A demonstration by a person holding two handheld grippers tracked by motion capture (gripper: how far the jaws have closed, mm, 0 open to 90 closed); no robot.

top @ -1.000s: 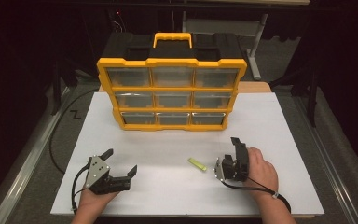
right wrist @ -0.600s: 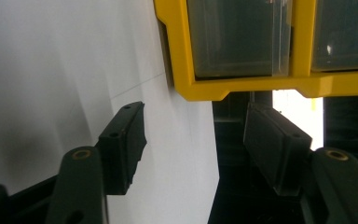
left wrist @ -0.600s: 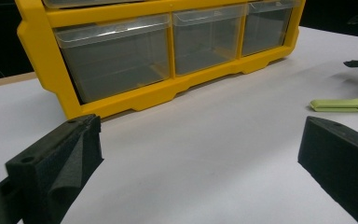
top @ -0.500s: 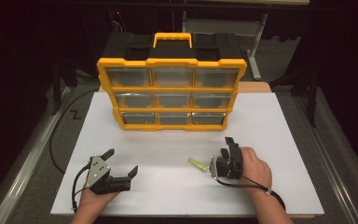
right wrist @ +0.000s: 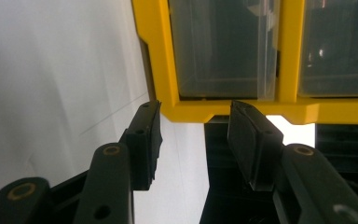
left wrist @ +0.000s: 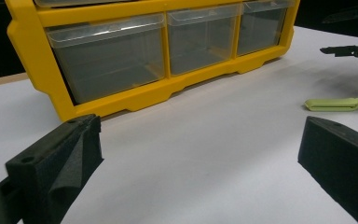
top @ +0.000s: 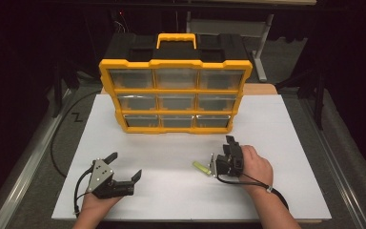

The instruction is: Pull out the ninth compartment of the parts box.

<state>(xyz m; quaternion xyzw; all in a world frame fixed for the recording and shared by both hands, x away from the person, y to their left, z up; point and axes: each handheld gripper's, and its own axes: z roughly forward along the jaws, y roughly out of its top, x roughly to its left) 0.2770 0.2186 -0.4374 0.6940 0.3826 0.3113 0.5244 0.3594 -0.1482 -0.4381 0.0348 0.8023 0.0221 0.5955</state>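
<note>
Right gripper [top: 218,164] lies on its side on the white mat [top: 276,143], at the pale green clip [top: 201,167]. Its jaws have just been closing and now stand partly open. In the right gripper view nothing sits between the pads [right wrist: 145,140], and the high view is too small to tell whether the tips touch the clip. Looks like the pick-up step: clip just ahead of the right jaw tips, on the side toward the left gripper.

To do it well: keep the jaws low and flat to the mat, centre the clip between the pads before closing further, and grip across its narrow width, since it's thin and could skid or flip away. Lift only once both pads press on it.

Left gripper [top: 124,167] rests on the mat, jaws wide open, holding nothing. In the left gripper view the clip [left wrist: 335,103] is ahead and off to the right of its jaws.

Organizer [top: 175,95]: yellow frame, standing upright well beyond both grippers, nine clear drawers in three rows, all pushed in. The bottom-row drawers [left wrist: 107,60] look empty; the upper ones are too small to tell for sure.
</note>
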